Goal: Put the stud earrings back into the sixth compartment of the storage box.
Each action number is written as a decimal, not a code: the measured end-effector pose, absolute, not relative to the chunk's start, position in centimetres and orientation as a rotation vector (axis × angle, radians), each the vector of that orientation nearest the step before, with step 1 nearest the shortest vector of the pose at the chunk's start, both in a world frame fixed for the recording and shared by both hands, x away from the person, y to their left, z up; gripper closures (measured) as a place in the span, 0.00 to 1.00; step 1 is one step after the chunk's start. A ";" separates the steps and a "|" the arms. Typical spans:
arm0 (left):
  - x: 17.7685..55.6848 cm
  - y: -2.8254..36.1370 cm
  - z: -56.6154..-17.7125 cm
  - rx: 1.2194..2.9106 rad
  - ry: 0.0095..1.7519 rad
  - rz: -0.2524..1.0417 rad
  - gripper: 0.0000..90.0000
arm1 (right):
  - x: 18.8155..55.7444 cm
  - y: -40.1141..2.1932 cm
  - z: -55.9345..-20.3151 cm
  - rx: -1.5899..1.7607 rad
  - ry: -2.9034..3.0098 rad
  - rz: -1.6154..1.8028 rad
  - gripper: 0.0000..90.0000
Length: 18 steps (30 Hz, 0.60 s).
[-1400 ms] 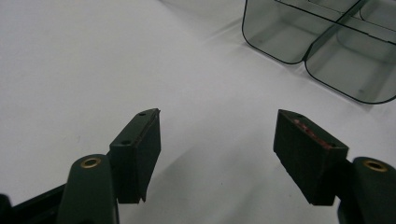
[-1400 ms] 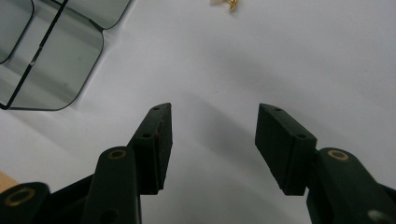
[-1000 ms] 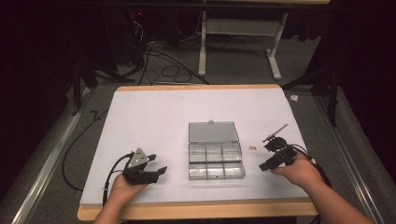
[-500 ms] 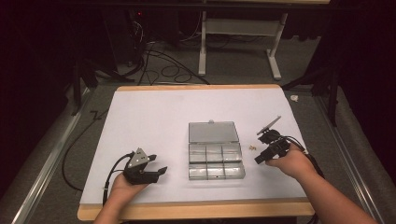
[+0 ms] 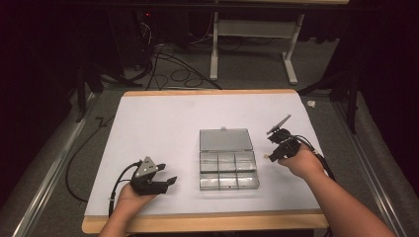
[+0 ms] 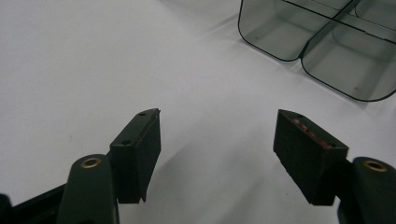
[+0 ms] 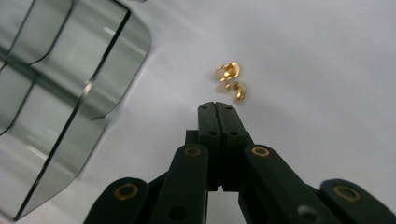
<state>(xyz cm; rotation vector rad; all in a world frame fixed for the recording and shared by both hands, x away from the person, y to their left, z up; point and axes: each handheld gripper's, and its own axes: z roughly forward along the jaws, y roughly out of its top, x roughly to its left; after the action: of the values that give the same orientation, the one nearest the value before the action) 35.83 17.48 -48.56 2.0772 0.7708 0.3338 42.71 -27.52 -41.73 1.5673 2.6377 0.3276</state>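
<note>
The left gripper (image 6: 217, 158) has its jaws wide apart, holding nothing. The right gripper (image 7: 217, 108) has its jaws pressed together, empty, with two tiny gold bits (image 7: 230, 79) just past their tips.

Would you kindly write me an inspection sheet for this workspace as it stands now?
Surface: white table with wooden edge, bare apart from items below.
Job's things: clear compartment box, lid open, compartments look empty; small gold pieces lying on the table just ahead of the right gripper.
Clutter: nothing seen.
Grippers: left gripper open, empty; right gripper shut, empty.
Cables: one trails from each gripper; more cables on the floor.
Surroundings: dark room, white table frame behind.
</note>
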 end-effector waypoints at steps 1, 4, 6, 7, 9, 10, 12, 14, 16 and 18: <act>35.8 17.5 -48.6 2.077 0.771 0.334 0.36 | 42.7 -27.5 -41.7 1.567 2.638 0.328 1.00; 35.8 17.5 -48.6 2.077 0.771 0.332 0.36 | 43.5 -27.3 -42.5 1.576 2.638 0.295 1.00; 35.8 17.5 -48.6 2.075 0.770 0.333 0.36 | 43.6 -27.2 -42.6 1.571 2.640 0.288 1.00; 35.8 17.5 -48.6 2.074 0.770 0.332 0.36 | 43.8 -27.1 -42.8 1.575 2.635 0.278 1.00; 35.8 17.5 -48.6 2.073 0.771 0.332 0.36 | 44.0 -27.1 -43.0 1.573 2.633 0.269 1.00; 35.8 17.5 -48.6 2.073 0.771 0.332 0.36 | 44.0 -27.1 -43.0 1.573 2.633 0.269 1.00; 35.8 17.5 -48.6 2.072 0.770 0.333 0.36 | 44.1 -27.2 -43.0 1.582 2.626 0.264 1.00; 35.8 17.5 -48.6 2.072 0.770 0.332 0.36 | 44.3 -27.3 -43.2 1.587 2.627 0.259 1.00; 35.8 17.5 -48.6 2.072 0.770 0.333 0.36 | 44.4 -27.4 -43.3 1.589 2.625 0.255 1.00; 35.8 17.5 -48.6 2.072 0.769 0.333 0.36 | 44.4 -27.4 -43.2 1.616 2.616 0.252 1.00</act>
<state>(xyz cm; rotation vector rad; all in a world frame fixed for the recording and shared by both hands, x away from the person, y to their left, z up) 35.83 17.52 -48.58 2.0720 0.7691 0.3329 44.36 -27.38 -43.24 1.6161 2.6157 0.2517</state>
